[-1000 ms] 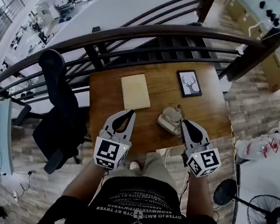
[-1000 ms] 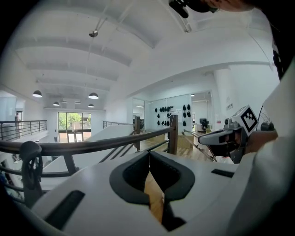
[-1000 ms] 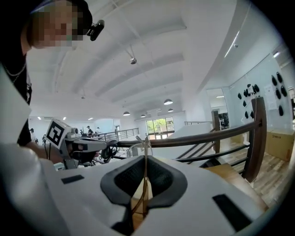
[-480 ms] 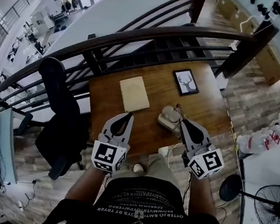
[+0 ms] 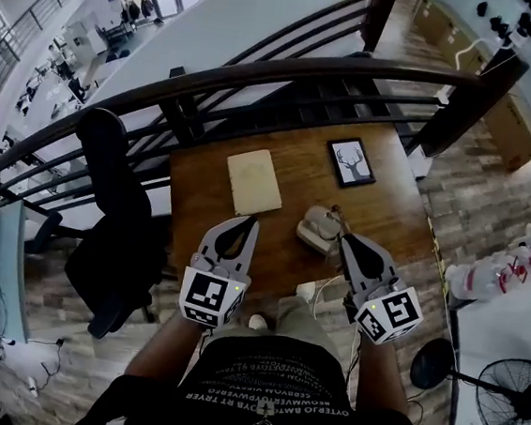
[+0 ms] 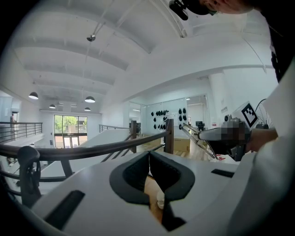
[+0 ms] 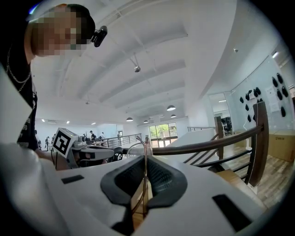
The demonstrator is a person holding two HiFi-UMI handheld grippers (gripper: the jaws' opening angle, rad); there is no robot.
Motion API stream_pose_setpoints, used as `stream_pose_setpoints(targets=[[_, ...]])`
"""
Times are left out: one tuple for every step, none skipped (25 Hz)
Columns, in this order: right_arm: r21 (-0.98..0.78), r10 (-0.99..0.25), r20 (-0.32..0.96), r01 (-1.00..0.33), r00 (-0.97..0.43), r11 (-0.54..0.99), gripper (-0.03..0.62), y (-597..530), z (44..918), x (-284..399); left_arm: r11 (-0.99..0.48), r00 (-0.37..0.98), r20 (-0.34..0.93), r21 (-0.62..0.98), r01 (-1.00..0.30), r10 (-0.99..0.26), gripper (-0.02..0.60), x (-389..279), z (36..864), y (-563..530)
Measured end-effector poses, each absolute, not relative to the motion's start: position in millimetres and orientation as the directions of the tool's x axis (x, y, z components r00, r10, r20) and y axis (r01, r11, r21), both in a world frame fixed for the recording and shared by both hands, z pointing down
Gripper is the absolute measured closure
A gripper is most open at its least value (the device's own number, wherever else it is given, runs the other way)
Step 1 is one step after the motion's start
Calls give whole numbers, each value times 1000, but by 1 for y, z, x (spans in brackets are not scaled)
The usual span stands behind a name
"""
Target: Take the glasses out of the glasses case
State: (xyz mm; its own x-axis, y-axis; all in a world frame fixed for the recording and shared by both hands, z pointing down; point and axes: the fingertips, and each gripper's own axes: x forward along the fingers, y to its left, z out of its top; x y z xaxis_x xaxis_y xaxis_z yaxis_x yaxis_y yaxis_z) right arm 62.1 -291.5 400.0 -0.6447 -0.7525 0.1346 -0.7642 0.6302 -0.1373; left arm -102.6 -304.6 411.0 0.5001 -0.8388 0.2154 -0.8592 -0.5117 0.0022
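The glasses case (image 5: 318,229) lies open, pale grey, on the wooden table (image 5: 388,210) near its front edge. My right gripper (image 5: 341,236) hovers just right of the case and is shut on the thin gold-wire glasses (image 7: 144,173). Their frame runs up between the dark pads and sticks out past the tips in the right gripper view. My left gripper (image 5: 248,221) hangs over the table's front left, apart from the case. Its jaws meet at the tips with nothing in them (image 6: 149,154).
A beige notebook (image 5: 254,182) lies at the table's middle back, a framed deer picture (image 5: 351,162) at the back right. A dark railing (image 5: 309,70) curves behind the table. A black office chair (image 5: 115,210) stands to the left, a fan (image 5: 500,406) to the lower right.
My right gripper has come up a little with the glasses beside the case. The left gripper has hardly moved.
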Motion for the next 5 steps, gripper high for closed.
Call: stream_pose_setpoints(targets=[[-138,-750,136,-762,-648,633,567,-292,401,62,-511,499,216,1,-860,-839,552,-102,411,-305],[-140,-747,138,-760,-650,635,566,-292,401,61,-509,497,218,1,-861,-840,552,-102,412,-305],[-141,-744,139,-757,-653,638,568,-293,402,61,-507,495,222,2,-862,-840,552,-102,413,-306],[-143,-741,140,-754,-657,641,566,-293,402,60,-505,493,225,3,-863,-840,552,-102,413,-306],[-144,-738,141,-751,-660,644,566,-294,403,59,-503,490,229,4,-864,-841,552,-102,414,-307]])
